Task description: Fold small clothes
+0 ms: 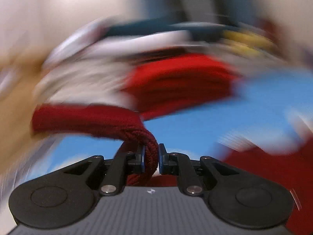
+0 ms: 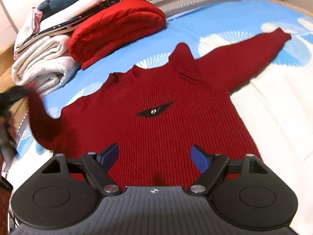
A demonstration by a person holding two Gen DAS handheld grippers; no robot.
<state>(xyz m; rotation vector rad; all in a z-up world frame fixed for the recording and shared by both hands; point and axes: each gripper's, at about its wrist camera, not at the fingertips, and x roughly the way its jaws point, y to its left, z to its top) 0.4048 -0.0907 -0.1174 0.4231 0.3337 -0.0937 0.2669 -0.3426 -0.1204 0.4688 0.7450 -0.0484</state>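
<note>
A dark red knit sweater (image 2: 156, 129) lies flat, front up, on the blue and white bedspread (image 2: 225, 19), with a black patch on its chest. Its right sleeve (image 2: 244, 52) stretches out to the upper right. My right gripper (image 2: 155, 157) is open and empty, just above the sweater's lower body. My left gripper (image 1: 151, 159) is shut on the sweater's left sleeve cuff (image 1: 84, 119) and holds it lifted off the bed. That lifted sleeve shows blurred at the left edge of the right wrist view (image 2: 37, 113). The left wrist view is heavily motion-blurred.
A folded bright red garment (image 2: 117, 29) lies beyond the sweater's collar. Beside it, a stack of folded white, navy and teal clothes (image 2: 45, 45) sits at the bed's left edge. A wooden floor (image 2: 7, 47) shows at left. A white sheet (image 2: 273, 107) lies to the right.
</note>
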